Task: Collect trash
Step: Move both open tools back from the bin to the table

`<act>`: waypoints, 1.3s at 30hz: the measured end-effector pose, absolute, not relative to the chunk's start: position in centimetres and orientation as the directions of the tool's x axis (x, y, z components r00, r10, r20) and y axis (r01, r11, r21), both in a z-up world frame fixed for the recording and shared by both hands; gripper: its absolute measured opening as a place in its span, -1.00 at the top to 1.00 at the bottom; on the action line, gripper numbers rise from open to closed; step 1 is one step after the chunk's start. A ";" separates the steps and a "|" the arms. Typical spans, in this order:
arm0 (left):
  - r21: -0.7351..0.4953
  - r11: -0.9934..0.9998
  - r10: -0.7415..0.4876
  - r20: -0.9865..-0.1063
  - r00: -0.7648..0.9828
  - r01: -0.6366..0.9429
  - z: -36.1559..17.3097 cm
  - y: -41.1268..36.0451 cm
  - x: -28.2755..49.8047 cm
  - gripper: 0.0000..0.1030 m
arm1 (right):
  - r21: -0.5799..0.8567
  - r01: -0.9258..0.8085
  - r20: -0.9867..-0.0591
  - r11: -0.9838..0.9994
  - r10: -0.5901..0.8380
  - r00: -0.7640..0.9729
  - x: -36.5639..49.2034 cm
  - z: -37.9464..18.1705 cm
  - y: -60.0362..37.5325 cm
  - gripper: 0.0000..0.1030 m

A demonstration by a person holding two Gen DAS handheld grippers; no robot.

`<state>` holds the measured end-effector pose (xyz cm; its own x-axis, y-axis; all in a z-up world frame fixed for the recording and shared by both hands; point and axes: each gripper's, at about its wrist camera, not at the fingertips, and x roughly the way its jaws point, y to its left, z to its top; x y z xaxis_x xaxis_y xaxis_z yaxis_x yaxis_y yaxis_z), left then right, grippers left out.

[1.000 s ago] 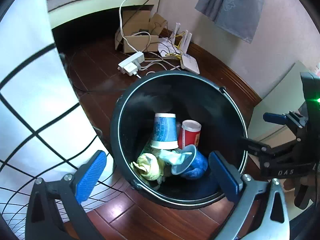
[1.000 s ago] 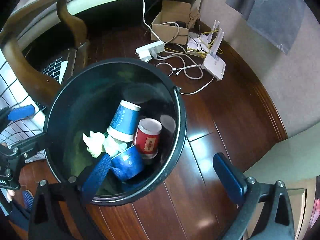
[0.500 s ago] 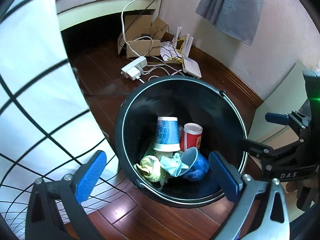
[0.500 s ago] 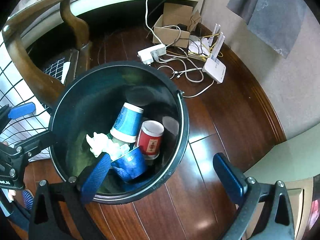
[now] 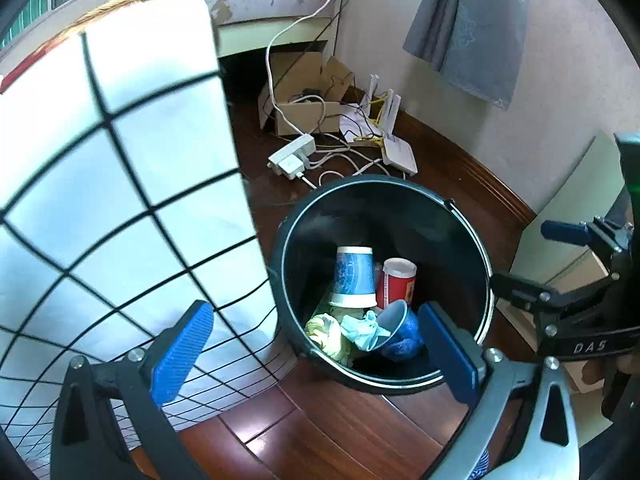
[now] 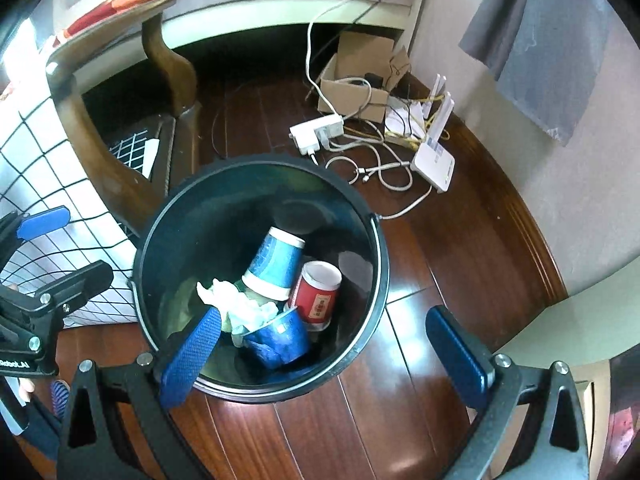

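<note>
Hovering above a dark round bin [image 5: 482, 280], the left tool [image 5: 316, 354] is standing wide with nothing between its blue pads; its right pad is overlapping the bin's near rim in view, contact unclear. The right tool [image 6: 334, 354] is likewise spread wide and empty, its left pad lying over the bin's near rim in view and its right pad over the wooden floor [image 6: 400, 400] beside the bin. Each tool is showing at the edge of the other's camera.

Trash is sitting at the bottom of the bin: a dark blue cup [image 6: 280, 338] lying on its side nearest the tools, crumpled tissue [image 6: 240, 306] just beside it and partly inside its mouth, a light blue paper cup [image 6: 274, 264] tipped upside down behind, and a red can [image 6: 318, 294] leaning next to that cup.

A white cloth with a black grid [image 5: 100, 200] is hanging just left of the bin, with a curved wooden furniture leg [image 6: 104, 160] behind it.

Farther back on the floor, a white power strip [image 6: 318, 132], tangled cables, a white router [image 6: 434, 162] and an open cardboard box [image 6: 356, 88] are lying near the wall, below a bed edge. A grey cloth [image 5: 468, 28] is hanging on the wall.
</note>
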<state>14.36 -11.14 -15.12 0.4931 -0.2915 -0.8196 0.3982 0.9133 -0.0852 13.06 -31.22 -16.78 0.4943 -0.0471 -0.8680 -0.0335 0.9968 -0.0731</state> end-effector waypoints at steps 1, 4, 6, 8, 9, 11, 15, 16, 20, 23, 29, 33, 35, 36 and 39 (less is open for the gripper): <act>-0.085 0.914 -0.292 -0.818 0.496 0.398 -14.9 -11.0 14.2 -0.99 | -0.074 -0.035 -0.864 0.997 -0.047 0.502 13.0 -16.4 -31.0 -1.00; -0.076 0.916 -0.285 -0.813 0.508 0.393 -14.2 -10.6 13.8 -0.99 | -0.078 -0.040 -0.851 0.996 -0.045 0.524 12.6 -15.1 -30.5 -1.00; -0.071 0.920 -0.280 -0.807 0.521 0.384 -13.5 -10.3 13.5 -0.99 | -0.082 -0.043 -0.842 0.996 -0.046 0.538 12.3 -14.3 -30.2 -1.00; -0.067 0.923 -0.277 -0.797 0.536 0.378 -12.7 -10.0 13.1 -0.99 | -0.086 -0.046 -0.832 0.995 -0.046 0.553 12.0 -13.5 -29.8 -1.00; -0.066 0.925 -0.276 -0.792 0.545 0.374 -12.3 -9.7 13.0 -0.99 | -0.089 -0.046 -0.829 0.995 -0.049 0.557 11.9 -13.2 -29.7 -1.00; -0.062 0.929 -0.271 -0.784 0.558 0.364 -11.4 -9.2 12.7 -0.99 | -0.091 -0.047 -0.820 0.995 -0.048 0.570 11.5 -12.4 -29.4 -1.00; -0.059 0.936 -0.265 -0.766 0.586 0.346 -9.9 -8.0 12.2 -0.99 | -0.091 -0.048 -0.805 0.995 -0.046 0.592 10.9 -10.8 -28.5 -1.00; -0.061 0.939 -0.264 -0.761 0.593 0.340 -9.5 -7.6 12.0 -0.99 | -0.088 -0.048 -0.800 0.995 -0.042 0.598 10.8 -10.4 -28.2 -1.00; -0.054 0.947 -0.251 -0.740 0.625 0.316 -7.7 -6.1 11.3 -0.99 | -0.082 -0.055 -0.778 0.995 -0.030 0.628 10.4 -8.6 -27.1 -1.00; -0.048 0.954 -0.239 -0.721 0.651 0.297 -6.3 -4.9 10.9 -0.99 | -0.077 -0.066 -0.755 0.995 -0.015 0.656 10.6 -7.3 -26.2 -1.00; -0.045 0.968 -0.210 -0.687 0.696 0.247 -4.3 -2.6 10.8 -0.99 | -0.075 -0.104 -0.707 0.992 0.021 0.706 11.1 -5.1 -23.8 -1.00; -0.038 0.976 -0.184 -0.667 0.722 0.213 -3.3 -1.1 10.9 -0.99 | -0.076 -0.133 -0.686 0.988 0.045 0.726 11.6 -4.2 -22.2 -1.00; -0.038 0.980 -0.172 -0.658 0.733 0.196 -3.0 -0.3 11.0 -0.99 | -0.077 -0.147 -0.677 0.986 0.057 0.734 11.8 -3.8 -21.5 -1.00; -0.038 0.982 -0.164 -0.653 0.739 0.184 -2.8 0.3 11.1 -0.99 | -0.077 -0.157 -0.670 0.985 0.065 0.740 11.9 -3.5 -21.0 -1.00; -0.039 0.987 -0.146 -0.643 0.752 0.159 -2.4 1.4 11.2 -0.99 | -0.075 -0.179 -0.653 0.981 0.088 0.753 12.2 -3.0 -19.8 -1.00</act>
<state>11.18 1.44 -2.36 0.7521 -0.1461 -0.6427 0.1585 0.9866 -0.0387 12.18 -19.81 -3.03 0.7526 0.0880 -0.6526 -0.1795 0.9809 -0.0746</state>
